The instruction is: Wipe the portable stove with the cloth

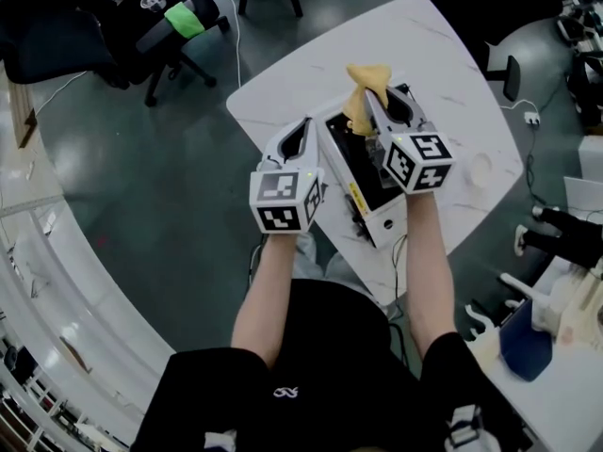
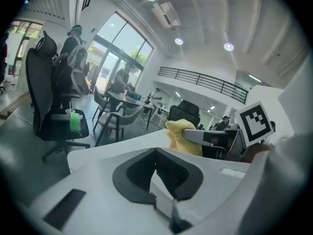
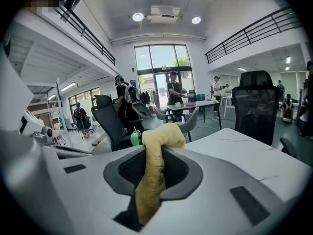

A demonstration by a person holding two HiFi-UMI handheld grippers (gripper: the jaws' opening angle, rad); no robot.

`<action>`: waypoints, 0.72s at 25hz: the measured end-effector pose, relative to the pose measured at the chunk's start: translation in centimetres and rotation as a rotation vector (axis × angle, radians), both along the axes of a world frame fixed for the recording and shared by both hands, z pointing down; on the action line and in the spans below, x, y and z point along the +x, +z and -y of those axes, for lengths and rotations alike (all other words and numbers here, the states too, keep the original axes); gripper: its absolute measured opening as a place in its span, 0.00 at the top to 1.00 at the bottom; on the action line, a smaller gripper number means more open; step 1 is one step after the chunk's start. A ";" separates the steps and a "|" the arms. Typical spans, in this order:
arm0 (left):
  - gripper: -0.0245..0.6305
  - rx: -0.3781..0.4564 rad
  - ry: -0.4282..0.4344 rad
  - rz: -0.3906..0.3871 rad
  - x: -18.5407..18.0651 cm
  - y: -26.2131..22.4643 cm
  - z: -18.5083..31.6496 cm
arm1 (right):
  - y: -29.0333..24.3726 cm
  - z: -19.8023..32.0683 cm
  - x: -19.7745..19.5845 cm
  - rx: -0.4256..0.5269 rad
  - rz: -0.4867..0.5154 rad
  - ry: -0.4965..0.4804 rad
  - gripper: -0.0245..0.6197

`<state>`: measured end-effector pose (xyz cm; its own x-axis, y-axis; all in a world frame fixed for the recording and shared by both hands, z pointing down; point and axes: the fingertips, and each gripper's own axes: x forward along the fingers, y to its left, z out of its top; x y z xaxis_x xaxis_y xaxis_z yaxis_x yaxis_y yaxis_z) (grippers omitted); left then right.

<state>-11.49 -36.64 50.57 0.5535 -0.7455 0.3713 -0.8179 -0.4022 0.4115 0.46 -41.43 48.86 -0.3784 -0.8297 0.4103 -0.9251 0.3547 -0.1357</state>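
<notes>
The portable stove (image 1: 350, 179), a white body with a black top, lies on the white table (image 1: 443, 45) straight in front of me. My right gripper (image 1: 377, 106) hangs above the stove's far end, shut on the yellow cloth (image 1: 366, 81). The cloth bunches out beyond the jaws and a strip hangs down between them. In the right gripper view the cloth (image 3: 155, 153) fills the gap of my right gripper (image 3: 151, 165). My left gripper (image 1: 303, 125) hovers beside the stove's left side, shut and holding nothing. The left gripper view shows that left gripper (image 2: 159, 168) with the cloth (image 2: 182, 133) beyond it.
Black office chairs (image 1: 160, 26) stand on the floor at the far left, one with a green cup (image 1: 184, 17). A round white object (image 1: 480, 168) lies on the table right of the stove. A cable plug (image 1: 529, 118) hangs past the table's right edge.
</notes>
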 end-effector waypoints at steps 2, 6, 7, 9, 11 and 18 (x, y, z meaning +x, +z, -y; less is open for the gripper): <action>0.97 -0.003 0.011 0.001 0.4 0.1 0.0 | 0.8 0.1 0.5 -0.015 -0.060 -0.014 0.87; 0.97 -0.006 0.024 -0.007 1.3 0.3 0.2 | 2.8 -0.1 1.3 -0.042 -0.240 -0.073 0.87; 0.97 -0.007 0.027 -0.008 1.5 0.3 0.2 | 3.1 -0.1 1.6 -0.051 -0.270 -0.082 0.87; 0.97 -0.006 0.034 -0.010 2.0 0.2 0.3 | 3.3 -0.1 2.4 -0.060 -0.297 -0.082 0.87; 0.97 -0.004 0.039 -0.013 2.4 0.0 0.4 | 3.1 0.4 3.2 -0.051 -0.304 -0.065 0.87; 0.97 0.006 0.061 -0.019 4.4 -0.7 0.7 | 3.3 1.6 7.4 -0.063 -0.314 0.014 0.87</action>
